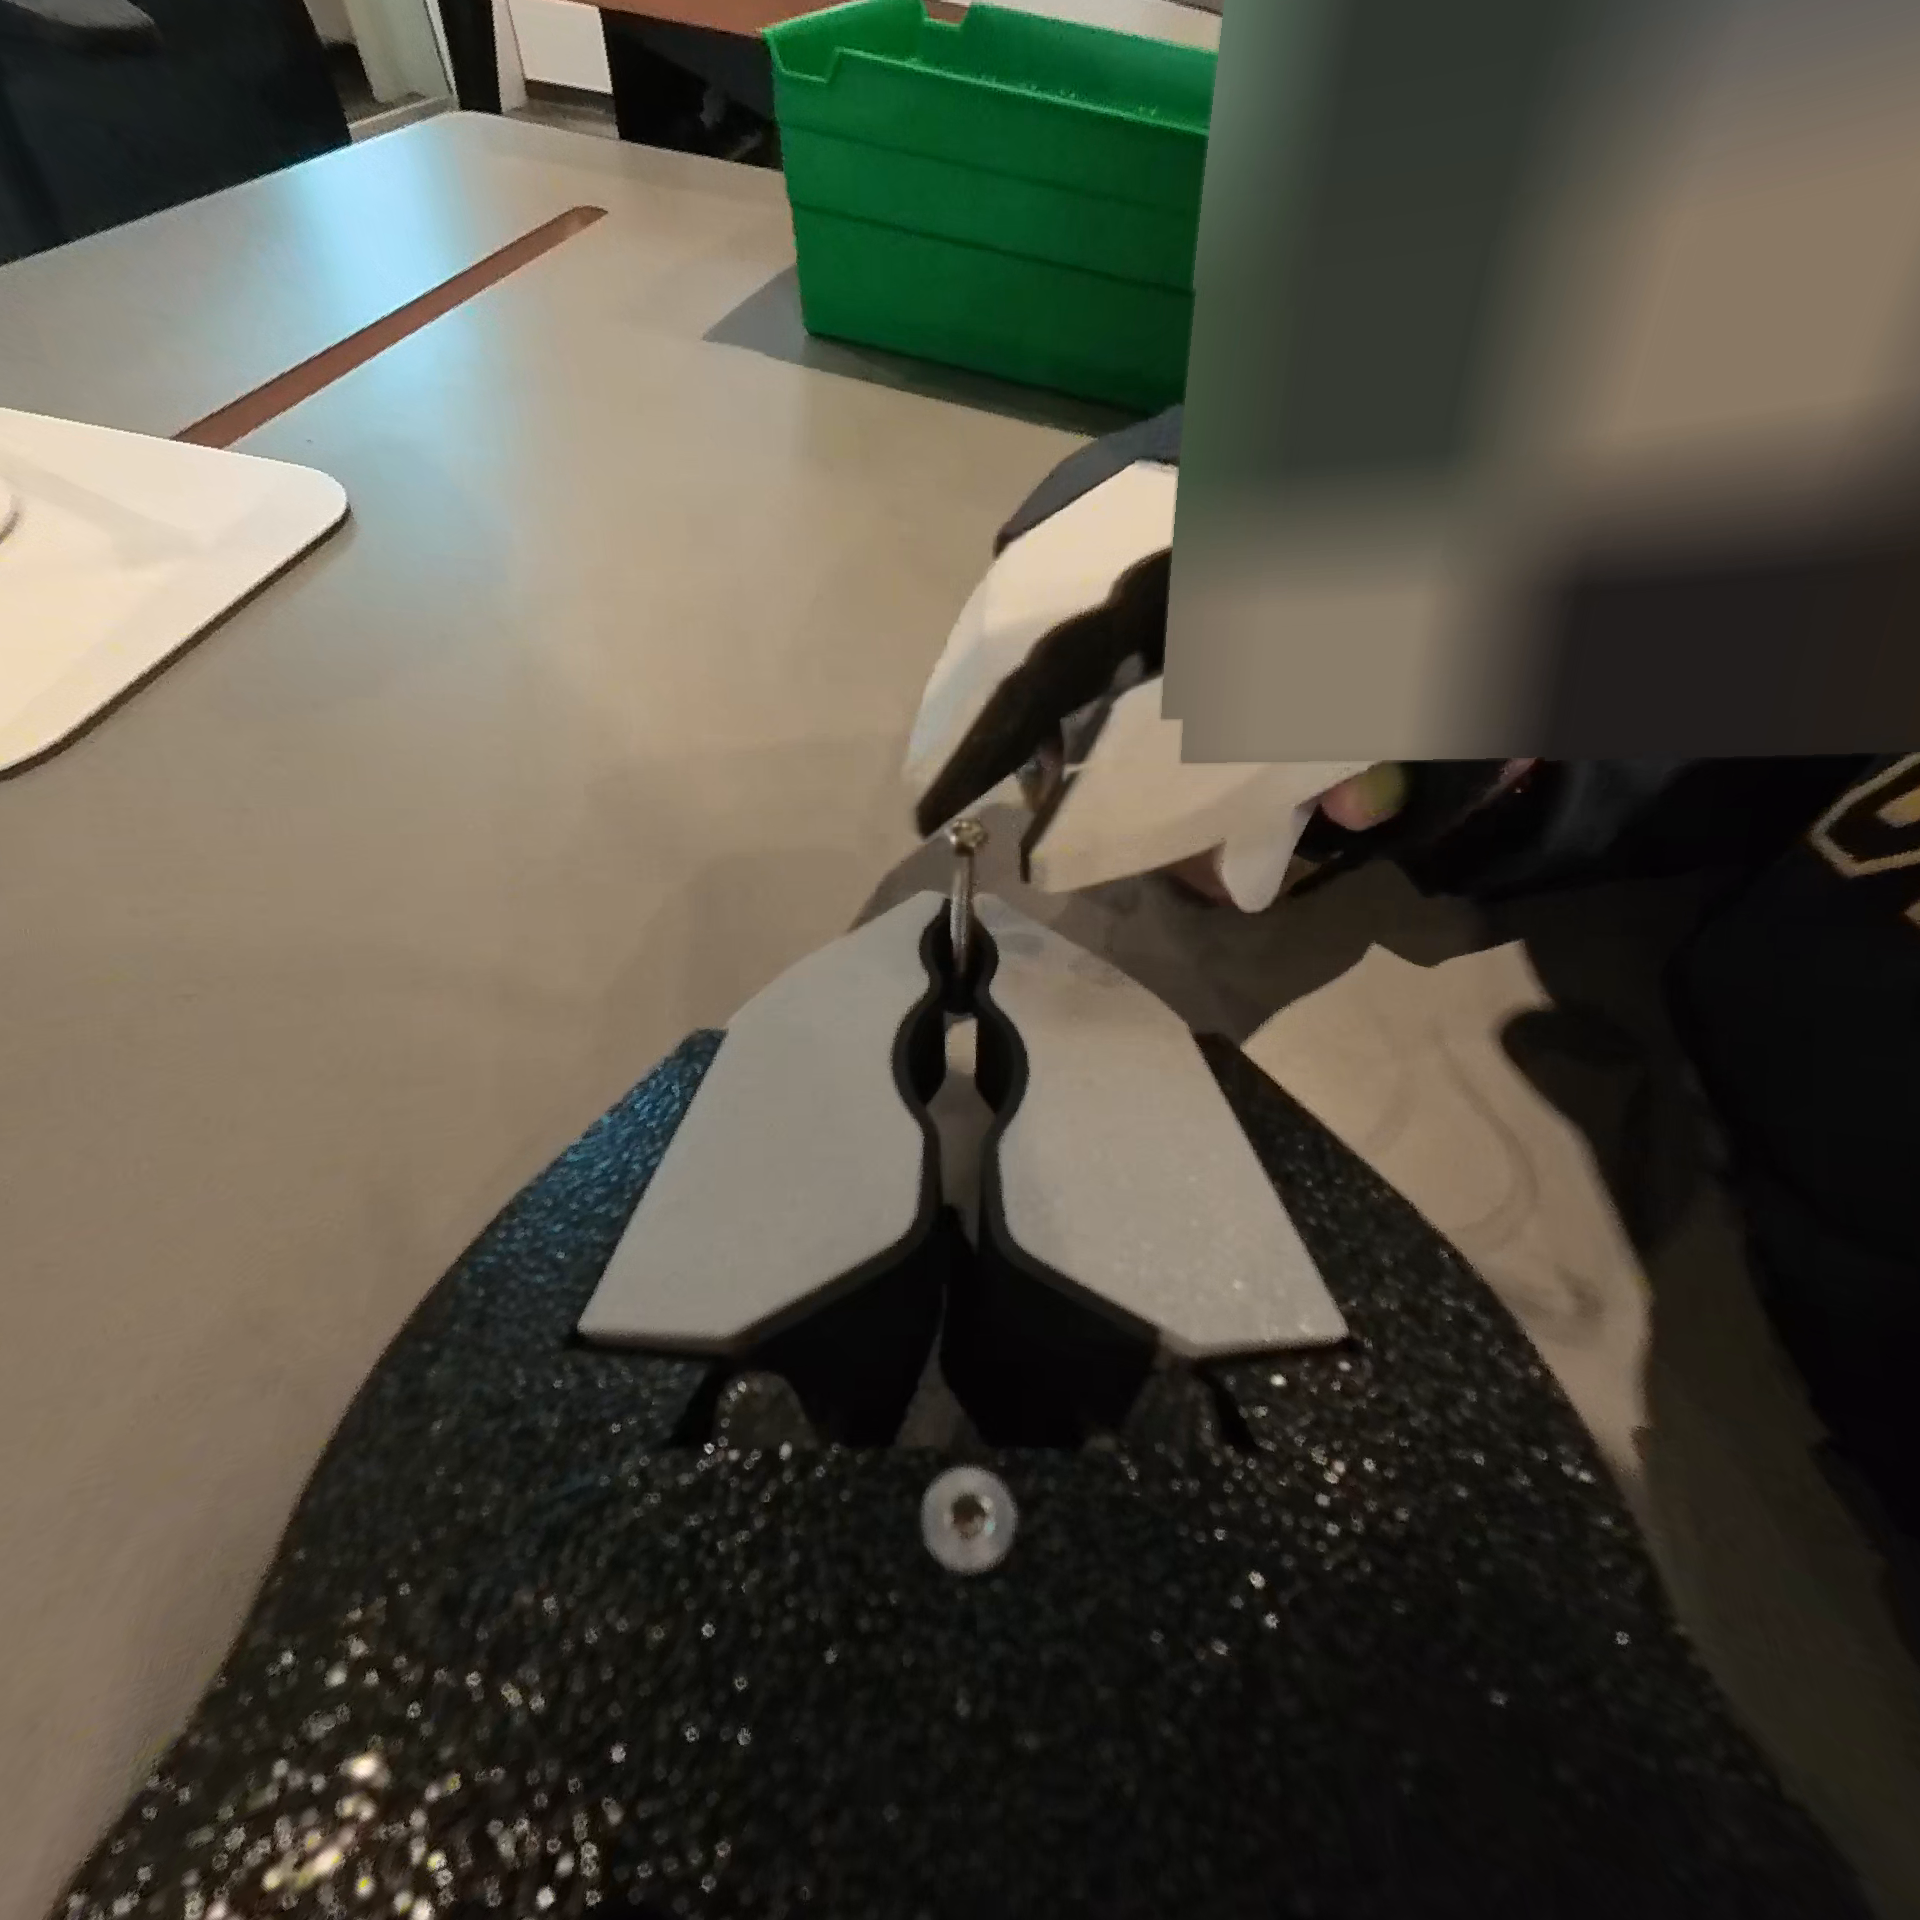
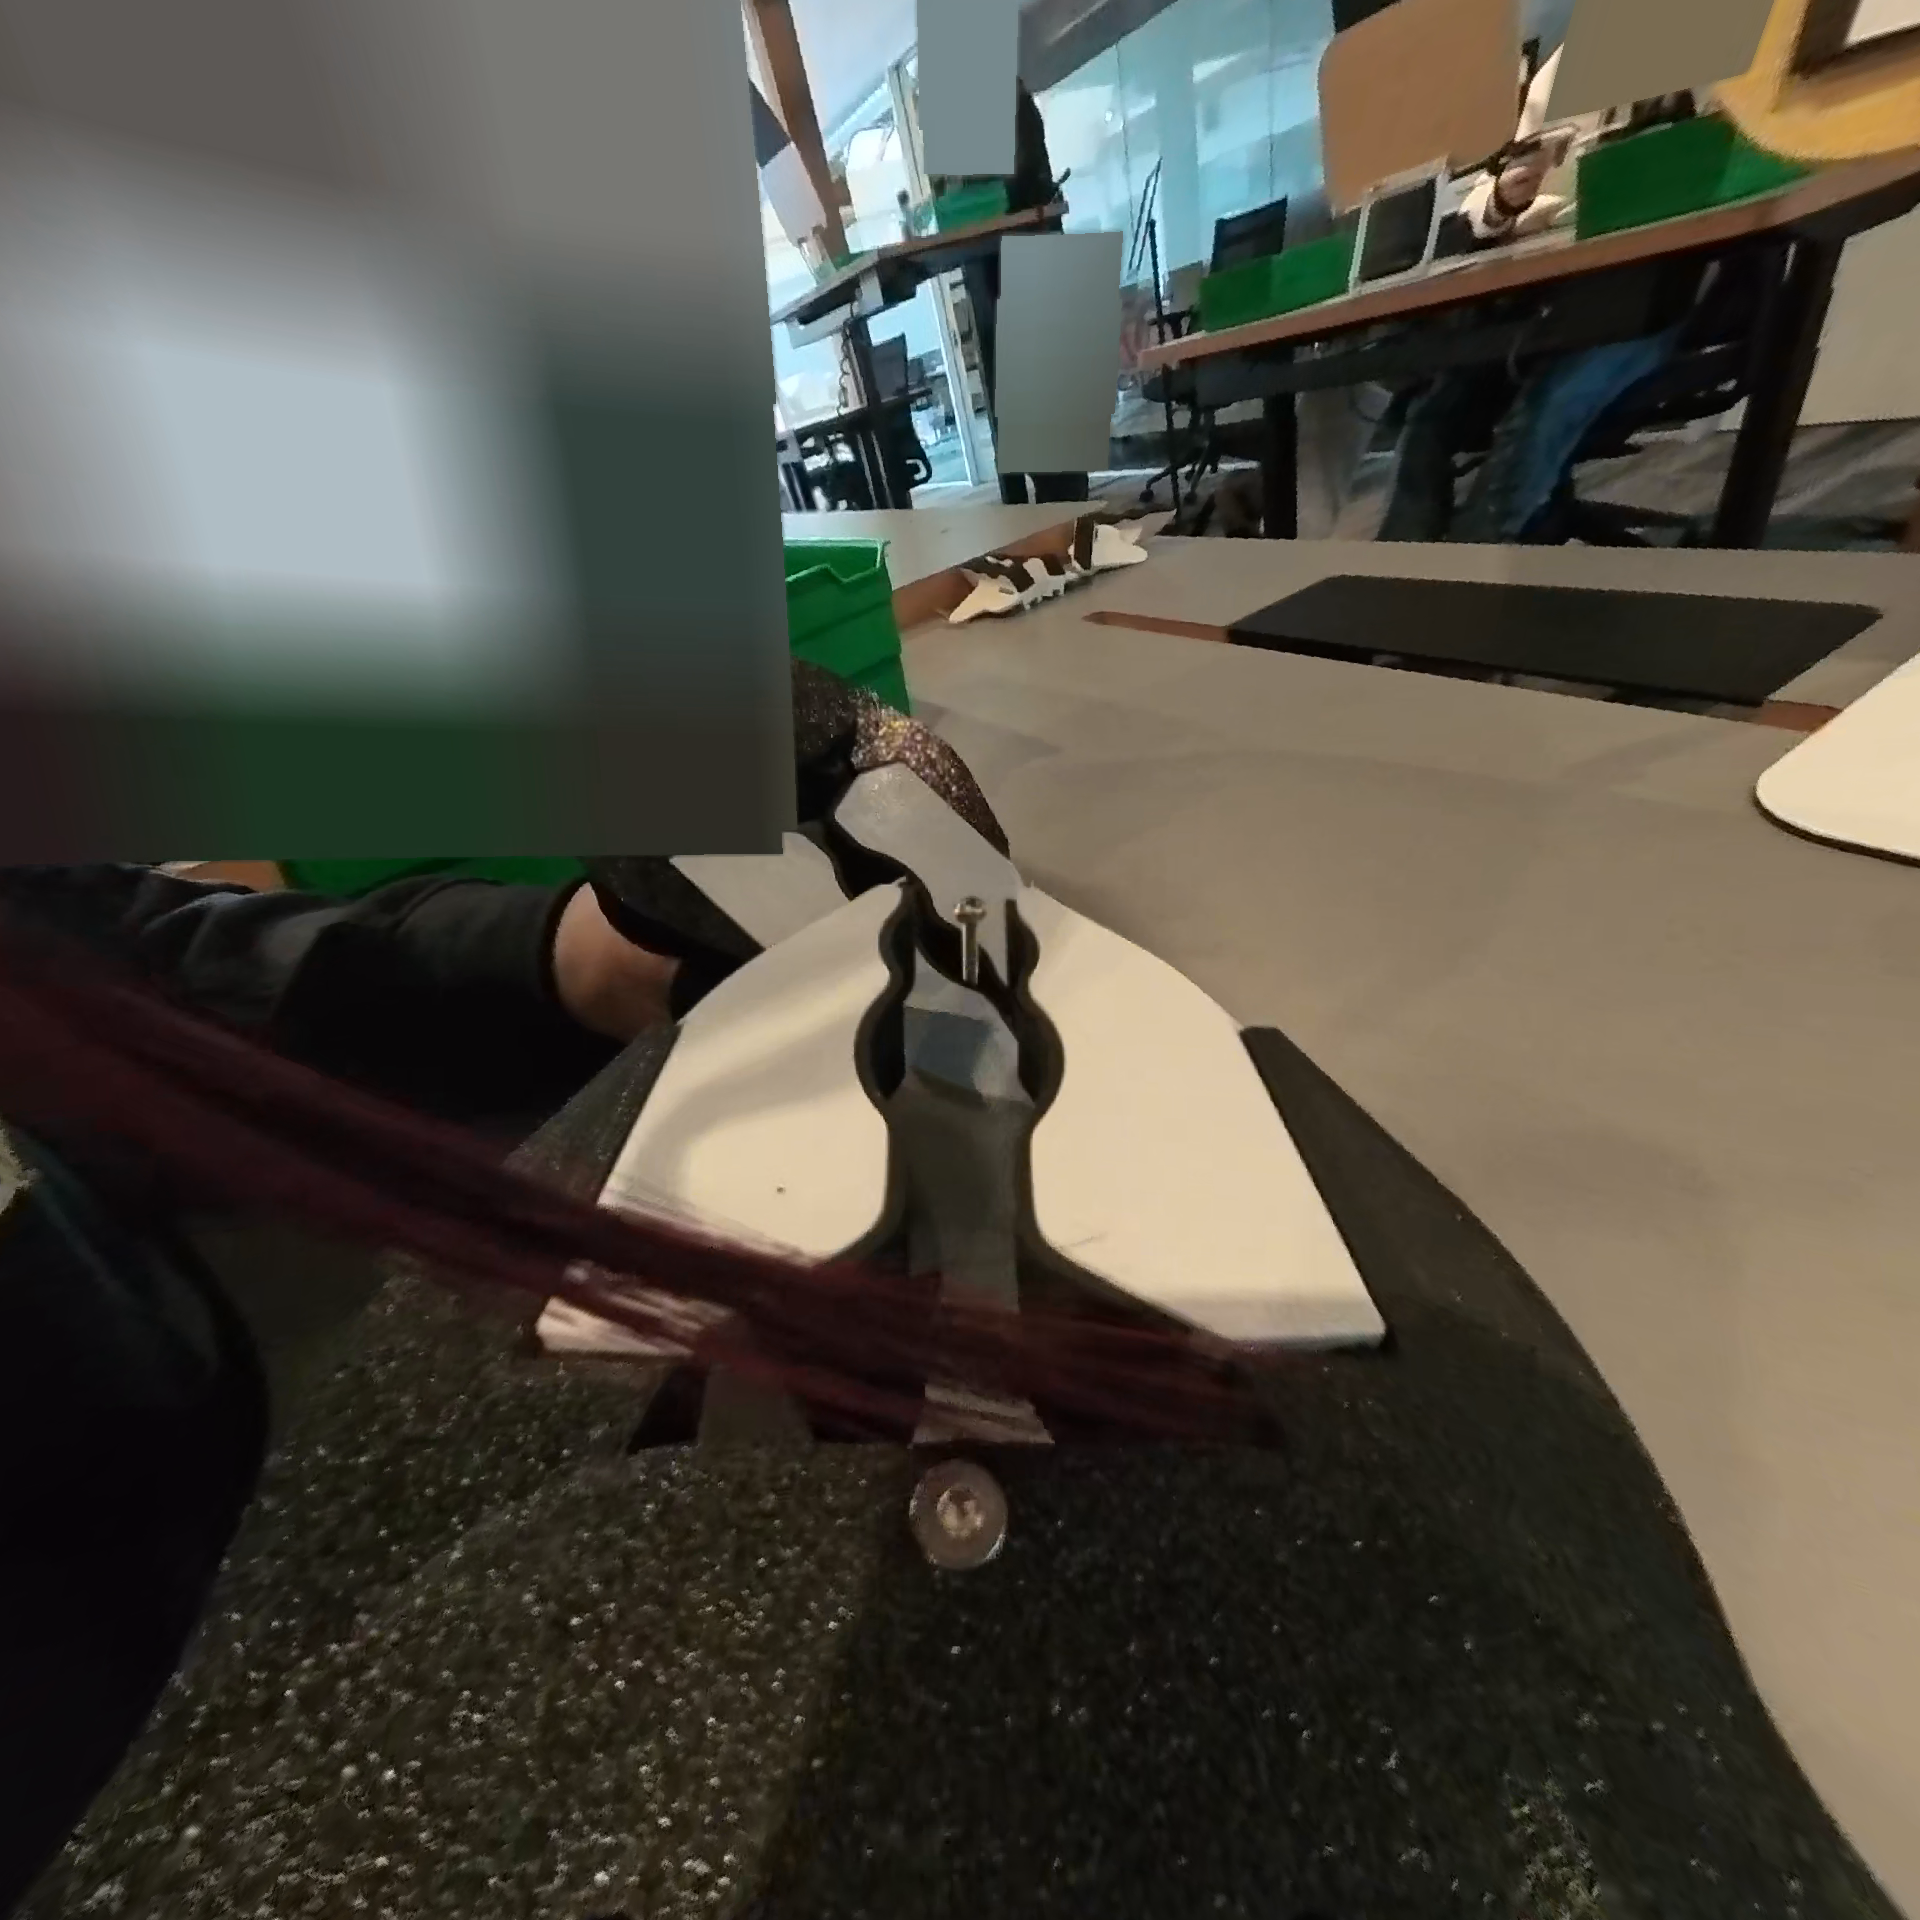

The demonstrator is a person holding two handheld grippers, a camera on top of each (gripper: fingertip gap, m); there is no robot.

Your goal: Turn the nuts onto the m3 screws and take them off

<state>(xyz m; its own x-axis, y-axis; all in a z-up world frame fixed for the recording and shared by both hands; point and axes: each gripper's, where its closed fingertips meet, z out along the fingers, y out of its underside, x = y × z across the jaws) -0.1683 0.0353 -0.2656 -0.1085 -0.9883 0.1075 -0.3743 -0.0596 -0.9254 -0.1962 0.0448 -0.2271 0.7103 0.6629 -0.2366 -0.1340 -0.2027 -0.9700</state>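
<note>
My left gripper is shut on a thin M3 screw, which stands upright out of the fingertips with its head on top. My right gripper is open, its white fingers apart, and the screw stands in the gap between the tips. From the left wrist view the right gripper's upper finger reaches in from the right and ends beside the screw head. The left gripper's grey finger shows just behind the screw. I see no nut clearly.
Both grippers hover low over a grey table. Stacked green bins stand behind, a white board lies at the left, also seen in the right wrist view, beside a black mat. A dark sleeve is close by. Some 4 cm of space lies between my two pairs of fingers.
</note>
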